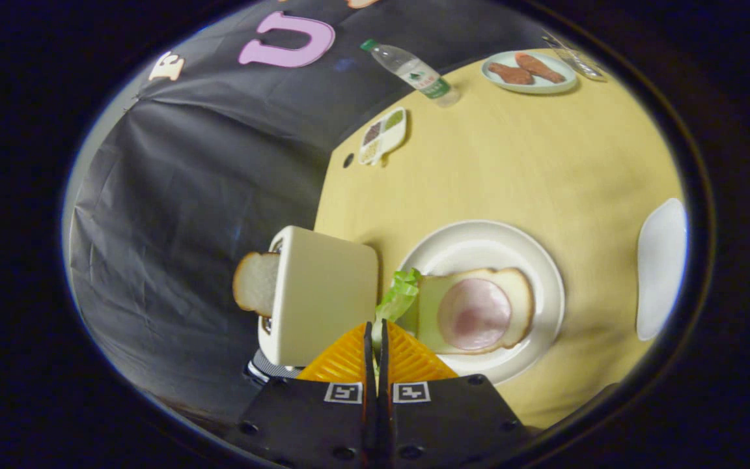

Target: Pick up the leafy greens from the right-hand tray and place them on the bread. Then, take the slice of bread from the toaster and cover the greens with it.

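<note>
Gripper [375,332] fingers pinched nearly closed on the leafy greens [400,294], looks like, tho the grip's partly hidden. Greens hang just off the bread [479,309] edge w/ ham; thin pinch could slip, dropping short beside the toaster [323,303].

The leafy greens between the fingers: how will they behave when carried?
The leafy greens look thin and crinkled, so probably floppy and light. Pinched at one end by the closed fingers, they likely droop over the bread.
</note>
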`<state>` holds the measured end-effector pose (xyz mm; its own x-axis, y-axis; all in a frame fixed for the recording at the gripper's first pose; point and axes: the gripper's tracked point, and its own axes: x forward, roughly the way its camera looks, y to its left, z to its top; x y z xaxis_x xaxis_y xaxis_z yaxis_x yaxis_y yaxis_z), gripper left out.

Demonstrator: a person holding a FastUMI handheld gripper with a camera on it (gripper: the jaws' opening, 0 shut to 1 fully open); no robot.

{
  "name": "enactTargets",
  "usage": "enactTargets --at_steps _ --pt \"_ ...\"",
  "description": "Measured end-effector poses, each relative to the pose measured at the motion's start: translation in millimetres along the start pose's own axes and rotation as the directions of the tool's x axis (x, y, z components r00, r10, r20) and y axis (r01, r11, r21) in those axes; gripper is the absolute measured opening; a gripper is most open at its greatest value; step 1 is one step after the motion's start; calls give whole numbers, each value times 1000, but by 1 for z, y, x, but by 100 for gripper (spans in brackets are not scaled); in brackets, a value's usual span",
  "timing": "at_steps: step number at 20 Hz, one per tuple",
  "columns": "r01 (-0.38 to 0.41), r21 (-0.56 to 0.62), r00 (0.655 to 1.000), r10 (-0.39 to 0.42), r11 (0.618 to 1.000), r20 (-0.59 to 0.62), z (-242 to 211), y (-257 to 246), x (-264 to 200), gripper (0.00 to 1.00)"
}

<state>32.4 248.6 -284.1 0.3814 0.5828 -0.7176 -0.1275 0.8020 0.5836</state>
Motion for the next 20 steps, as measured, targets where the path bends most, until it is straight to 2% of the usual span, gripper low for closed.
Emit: enactTargets --at_steps 5,10,14,20 --pt "147 3 989 -147 989 7 5 -59 1 3" --pt "243 -24 970 -243 970 9 5 -87 0 3" --pt "266 -42 964 -266 963 11 5 -90 1 4" --pt "272 -5 962 -272 962 5 10 -87 -11 20"
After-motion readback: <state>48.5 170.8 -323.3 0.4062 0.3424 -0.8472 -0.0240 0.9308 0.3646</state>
